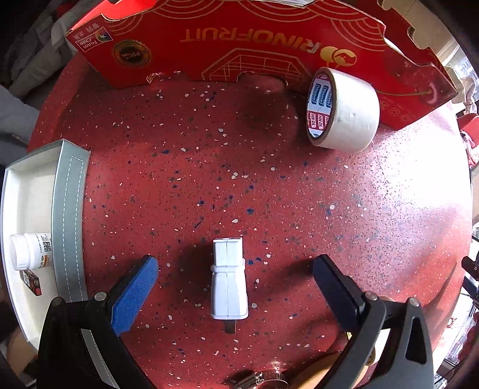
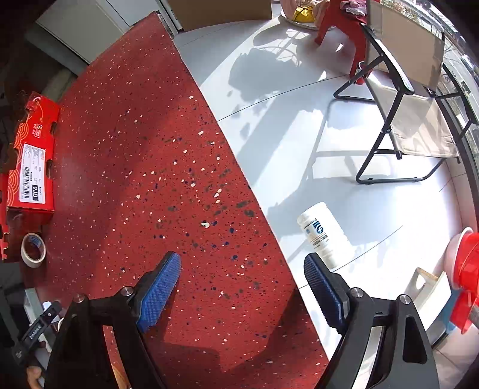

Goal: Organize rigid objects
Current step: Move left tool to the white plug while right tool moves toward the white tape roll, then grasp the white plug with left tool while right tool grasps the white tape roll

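Note:
A white plug adapter [image 1: 229,279] lies on the red speckled table [image 1: 239,179], between the fingers of my open left gripper [image 1: 236,266], untouched. A roll of white tape [image 1: 342,109] stands on edge at the far right, against a red box [image 1: 239,39]; it also shows in the right wrist view [image 2: 33,250]. A grey-rimmed white tray [image 1: 67,215] at the left holds a small white bottle [image 1: 28,250] and a small dark object [image 1: 31,279]. My right gripper [image 2: 242,263] is open and empty above the table's right edge.
A metal hose clamp [image 1: 260,380] lies at the near table edge. Right of the table is white floor [image 2: 299,134] with a white canister [image 2: 321,233] lying on it, a folding chair [image 2: 398,119], a red stool [image 2: 338,18] and a red bucket [image 2: 467,269].

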`<state>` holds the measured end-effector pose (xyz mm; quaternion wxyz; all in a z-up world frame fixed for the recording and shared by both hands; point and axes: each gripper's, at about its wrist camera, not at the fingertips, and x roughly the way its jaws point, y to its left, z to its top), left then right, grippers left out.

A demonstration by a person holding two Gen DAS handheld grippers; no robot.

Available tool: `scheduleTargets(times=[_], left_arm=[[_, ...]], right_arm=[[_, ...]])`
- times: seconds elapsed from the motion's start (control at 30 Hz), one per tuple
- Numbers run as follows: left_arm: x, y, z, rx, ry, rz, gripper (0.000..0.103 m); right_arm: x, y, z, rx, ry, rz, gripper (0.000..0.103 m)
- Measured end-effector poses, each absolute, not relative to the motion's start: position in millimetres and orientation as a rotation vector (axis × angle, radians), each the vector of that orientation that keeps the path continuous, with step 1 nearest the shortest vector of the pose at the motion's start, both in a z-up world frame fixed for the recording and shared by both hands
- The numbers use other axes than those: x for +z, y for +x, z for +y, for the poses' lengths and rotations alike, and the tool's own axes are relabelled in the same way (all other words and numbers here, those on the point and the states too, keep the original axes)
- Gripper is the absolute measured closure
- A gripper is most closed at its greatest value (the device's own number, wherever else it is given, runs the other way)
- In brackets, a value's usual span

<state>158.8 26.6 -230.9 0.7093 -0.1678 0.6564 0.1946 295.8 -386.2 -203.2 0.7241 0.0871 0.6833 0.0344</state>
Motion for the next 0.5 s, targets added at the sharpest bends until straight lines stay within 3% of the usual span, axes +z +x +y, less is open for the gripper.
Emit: scheduleTargets(times=[0.1, 0.33, 0.5], left_arm=[[-233, 155, 32, 0.439, -0.434, 1.449, 0.0], [-233, 151, 30, 0.431, -0.407, 1.432, 0.0], [-232, 140, 22, 0.434, -0.407, 1.424, 0.0]], right_arm=[[-174, 273, -345, 0.124, -0.132, 1.374, 0.003], [-158, 215, -288, 0.345, -0.454, 1.206, 0.004], [-164, 191, -265, 0.499, -0.384, 1.251, 0.003]])
